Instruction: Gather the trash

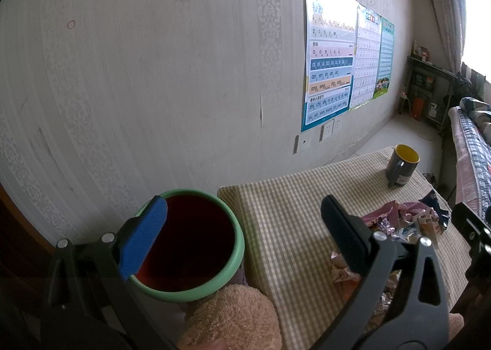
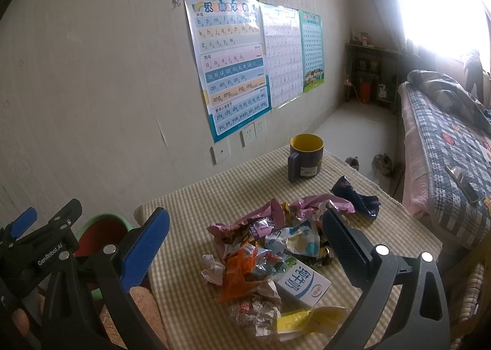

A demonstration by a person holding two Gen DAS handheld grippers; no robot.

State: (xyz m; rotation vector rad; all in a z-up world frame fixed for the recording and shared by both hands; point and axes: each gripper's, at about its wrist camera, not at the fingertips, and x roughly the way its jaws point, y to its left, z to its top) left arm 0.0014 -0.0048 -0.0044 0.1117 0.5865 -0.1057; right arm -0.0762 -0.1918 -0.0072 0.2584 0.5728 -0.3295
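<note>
A heap of crumpled foil wrappers [image 2: 276, 236], a white milk carton [image 2: 302, 284] and a yellow slip lies mid-bench on the beige checked cloth [image 2: 190, 196], well short of the yellow-lined dark mug [image 2: 305, 155] at its far end. The right claw [image 2: 245, 245] hangs over the heap, fingers wide apart and empty, seemingly lined up for a first pick. The left claw [image 1: 244, 233], equally spread, hovers at the green-rimmed, red-lined round bin [image 1: 196, 245] just off the bench's wall-side edge, probably to steady it.
</note>
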